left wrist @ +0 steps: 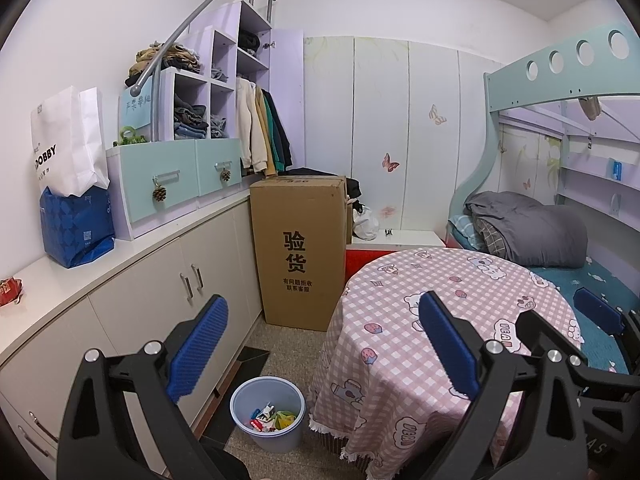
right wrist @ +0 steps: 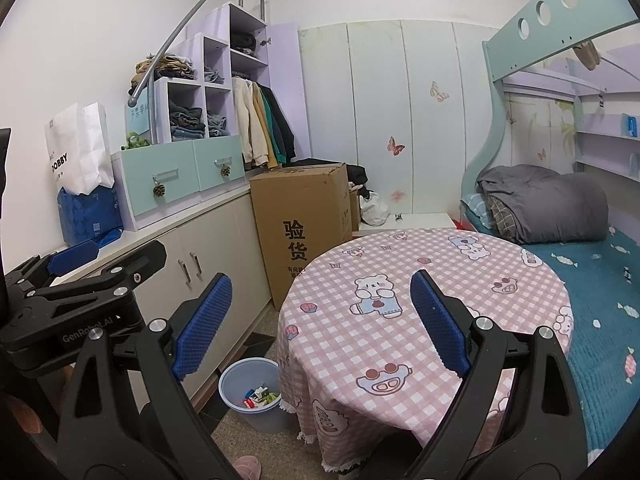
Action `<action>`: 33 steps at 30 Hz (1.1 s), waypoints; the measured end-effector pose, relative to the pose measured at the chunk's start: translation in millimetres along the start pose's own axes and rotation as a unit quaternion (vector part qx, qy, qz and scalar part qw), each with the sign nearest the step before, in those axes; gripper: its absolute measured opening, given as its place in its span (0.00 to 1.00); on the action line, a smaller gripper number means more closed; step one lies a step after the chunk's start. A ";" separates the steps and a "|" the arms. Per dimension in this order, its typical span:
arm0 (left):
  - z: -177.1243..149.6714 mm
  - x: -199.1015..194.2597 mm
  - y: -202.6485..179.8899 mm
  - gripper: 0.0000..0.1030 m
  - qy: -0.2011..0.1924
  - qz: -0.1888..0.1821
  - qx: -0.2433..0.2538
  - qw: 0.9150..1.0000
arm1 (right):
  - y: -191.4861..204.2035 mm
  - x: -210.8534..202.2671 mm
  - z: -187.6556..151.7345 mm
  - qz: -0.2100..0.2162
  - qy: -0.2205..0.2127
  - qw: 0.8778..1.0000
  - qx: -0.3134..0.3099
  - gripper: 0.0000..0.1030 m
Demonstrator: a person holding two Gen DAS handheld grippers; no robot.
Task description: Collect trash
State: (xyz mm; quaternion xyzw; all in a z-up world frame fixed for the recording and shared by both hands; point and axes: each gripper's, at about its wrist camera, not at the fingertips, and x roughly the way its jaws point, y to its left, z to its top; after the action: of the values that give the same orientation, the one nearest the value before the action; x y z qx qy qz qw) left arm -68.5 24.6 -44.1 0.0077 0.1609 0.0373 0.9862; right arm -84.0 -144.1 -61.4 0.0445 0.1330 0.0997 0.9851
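A light blue trash bin (left wrist: 267, 412) stands on the floor beside the round table; it also shows in the right wrist view (right wrist: 252, 392). Colourful wrappers (left wrist: 272, 418) lie inside it. My left gripper (left wrist: 324, 344) is open and empty, held above the bin and the table's edge. My right gripper (right wrist: 322, 320) is open and empty over the table with the pink checked cloth (right wrist: 420, 304). The left gripper shows at the left of the right wrist view (right wrist: 76, 256). A red wrapper (left wrist: 10, 290) lies on the counter at far left.
A white counter with cabinets (left wrist: 132, 280) runs along the left, bearing a blue bag (left wrist: 76, 228) and a white paper bag (left wrist: 68, 140). A tall cardboard box (left wrist: 298, 252) stands behind the bin. A bunk bed (left wrist: 560, 240) with a grey duvet is at right.
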 end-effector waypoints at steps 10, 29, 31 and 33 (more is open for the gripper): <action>-2.1 4.7 -0.3 0.92 0.005 -0.001 0.006 1.000 | -4.8 3.9 -3.8 0.001 0.006 1.000 0.008 0.87; -2.9 20.5 -8.5 0.92 0.019 0.001 0.024 1.000 | -25.9 23.0 -10.1 0.009 0.020 0.999 0.035 0.88; -3.4 23.6 -9.5 0.92 0.022 0.001 0.025 0.999 | -28.3 26.8 -10.9 0.009 0.023 0.999 0.037 0.88; -4.6 27.7 -10.4 0.92 0.026 0.001 0.027 0.999 | -30.8 31.7 -11.9 0.010 0.026 0.999 0.040 0.88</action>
State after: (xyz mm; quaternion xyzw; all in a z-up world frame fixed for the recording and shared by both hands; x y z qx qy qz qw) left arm -43.0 16.4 -57.6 0.0335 0.1876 0.0343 0.9811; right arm -51.6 -166.9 -84.4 0.0827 0.1624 0.1050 0.9776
